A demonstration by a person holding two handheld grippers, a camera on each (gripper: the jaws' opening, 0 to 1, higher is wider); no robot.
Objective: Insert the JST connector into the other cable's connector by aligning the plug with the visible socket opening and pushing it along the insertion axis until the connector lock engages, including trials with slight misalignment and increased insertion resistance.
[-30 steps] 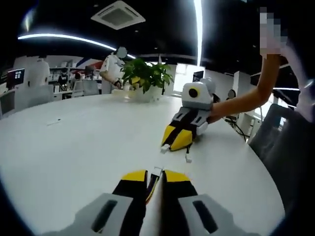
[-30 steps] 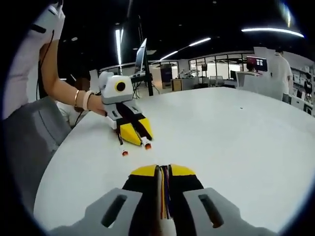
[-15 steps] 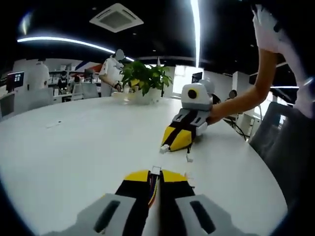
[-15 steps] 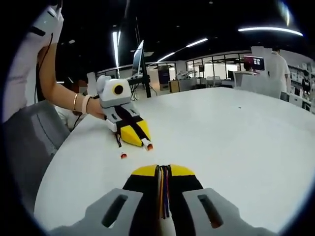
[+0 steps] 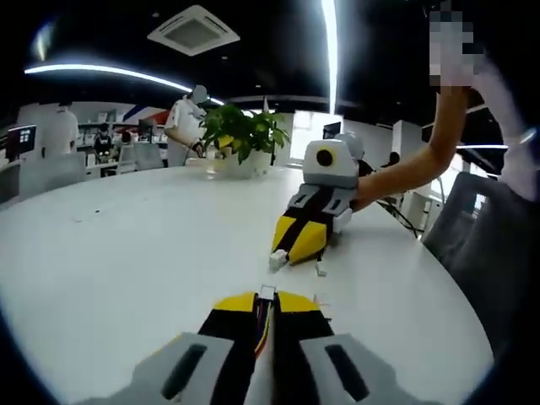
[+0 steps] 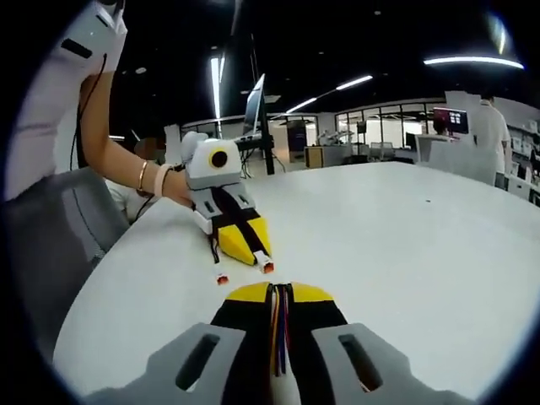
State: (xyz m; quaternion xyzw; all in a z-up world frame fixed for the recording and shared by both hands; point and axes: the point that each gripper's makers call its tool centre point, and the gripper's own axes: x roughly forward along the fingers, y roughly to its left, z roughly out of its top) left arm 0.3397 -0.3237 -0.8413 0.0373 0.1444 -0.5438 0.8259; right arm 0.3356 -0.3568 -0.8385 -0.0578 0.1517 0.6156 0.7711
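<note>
Currently, in the left gripper view, the left tongs [image 5: 268, 305] are clenched on a wired cable, its white JST connector [image 5: 267, 293] protruding forward toward the right tongs [image 5: 291, 253] for alignment above the table [image 5: 126, 245]. In the right gripper view, the right tongs [image 6: 281, 293] grasp multicoloured wires [image 6: 279, 325]; the left tongs [image 6: 246, 257] face them, red-tipped connector [image 6: 267, 267] near.

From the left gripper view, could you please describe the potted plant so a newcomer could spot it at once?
Start at the big white table and follow it to its far edge, beyond the right gripper. The potted plant stands there in a pale pot, the one leafy green thing among white and grey surroundings.
</note>
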